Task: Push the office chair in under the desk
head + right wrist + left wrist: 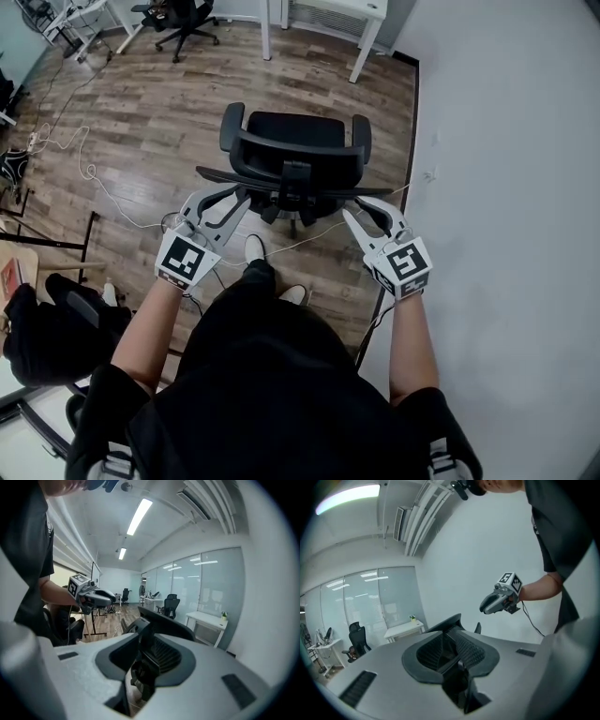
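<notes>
Reaching for the backrest (281, 178): left gripper (225, 195) and right gripper (361, 208) sit at its two ends, jaws apart with the top rim between them, not clamped. The office chair (292, 141) stands well short of the desk (367, 9). Best to grip both sides evenly and push straight so the chair doesn't swivel. No brand or readable writing, only square markers.

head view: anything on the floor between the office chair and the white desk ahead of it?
Nothing. In the head view, only bare wood floor separates the office chair from the white desk.
</notes>
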`<control>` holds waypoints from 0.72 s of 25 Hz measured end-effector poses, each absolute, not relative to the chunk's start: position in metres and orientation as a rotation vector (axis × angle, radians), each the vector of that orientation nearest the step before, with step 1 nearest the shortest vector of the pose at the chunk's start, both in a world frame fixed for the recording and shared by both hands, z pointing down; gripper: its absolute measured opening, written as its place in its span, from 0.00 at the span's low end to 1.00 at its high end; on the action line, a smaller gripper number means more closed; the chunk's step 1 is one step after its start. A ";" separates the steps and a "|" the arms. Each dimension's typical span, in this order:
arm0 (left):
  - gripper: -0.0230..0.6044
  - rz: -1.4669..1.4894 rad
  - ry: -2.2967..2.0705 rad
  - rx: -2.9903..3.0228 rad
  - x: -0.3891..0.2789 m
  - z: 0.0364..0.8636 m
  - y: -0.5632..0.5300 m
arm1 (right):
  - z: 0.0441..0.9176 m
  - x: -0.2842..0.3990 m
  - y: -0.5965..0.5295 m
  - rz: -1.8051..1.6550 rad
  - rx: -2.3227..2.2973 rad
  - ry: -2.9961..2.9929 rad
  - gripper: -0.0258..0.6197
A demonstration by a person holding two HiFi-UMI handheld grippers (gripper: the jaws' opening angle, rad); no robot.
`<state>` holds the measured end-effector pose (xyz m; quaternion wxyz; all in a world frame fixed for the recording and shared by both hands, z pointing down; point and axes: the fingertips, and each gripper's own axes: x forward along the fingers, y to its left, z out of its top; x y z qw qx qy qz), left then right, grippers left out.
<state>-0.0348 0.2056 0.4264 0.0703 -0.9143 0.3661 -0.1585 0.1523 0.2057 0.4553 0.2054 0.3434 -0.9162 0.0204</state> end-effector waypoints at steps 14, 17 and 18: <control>0.31 -0.885 0.905 -2.801 -0.050 0.501 0.161 | 0.521 0.145 0.170 0.101 0.713 -2.294 0.31; 0.35 -1.013 0.818 -2.780 -0.056 0.515 0.155 | 0.527 0.142 0.165 0.092 0.672 -2.253 0.32; 0.36 -1.061 0.784 -2.765 -0.058 0.520 0.153 | 0.530 0.141 0.163 0.084 0.658 -2.234 0.32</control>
